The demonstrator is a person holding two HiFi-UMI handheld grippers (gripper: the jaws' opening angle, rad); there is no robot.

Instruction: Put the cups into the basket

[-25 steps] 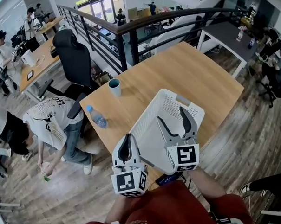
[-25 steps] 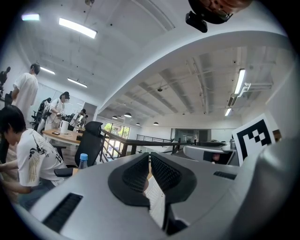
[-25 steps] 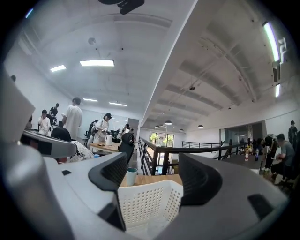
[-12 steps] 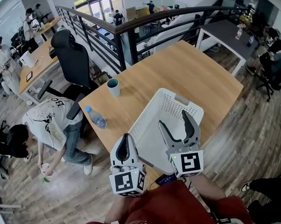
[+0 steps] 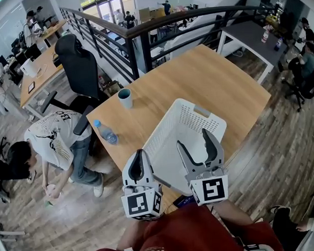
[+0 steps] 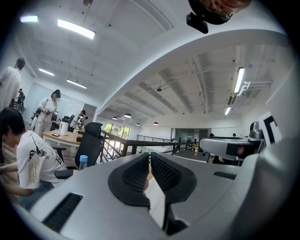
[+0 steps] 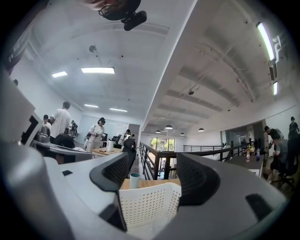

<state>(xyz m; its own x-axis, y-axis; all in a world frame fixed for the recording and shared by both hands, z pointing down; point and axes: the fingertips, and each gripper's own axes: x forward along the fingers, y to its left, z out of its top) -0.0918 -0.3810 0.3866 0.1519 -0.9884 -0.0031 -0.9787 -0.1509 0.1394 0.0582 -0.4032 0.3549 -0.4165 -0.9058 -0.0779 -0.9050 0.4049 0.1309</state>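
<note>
A teal cup (image 5: 125, 97) stands upright near the far left edge of the wooden table (image 5: 212, 78); the right gripper view shows the cup (image 7: 135, 180) small beyond the basket rim. The white perforated basket (image 5: 167, 132) lies empty at the table's near edge. My left gripper (image 5: 139, 157) is shut with nothing in it, held just left of the basket. My right gripper (image 5: 194, 139) hangs open over the basket's near half. In the right gripper view the basket wall (image 7: 150, 206) fills the gap between the jaws.
A plastic water bottle with a blue cap (image 5: 104, 131) lies on the table's left side. A black office chair (image 5: 82, 68) and a bending person (image 5: 48, 142) are left of the table. A dark railing (image 5: 158, 28) runs behind it.
Both grippers have stayed almost in place over the basket's near end. The view has shifted slightly. The person at the left has bent lower.
</note>
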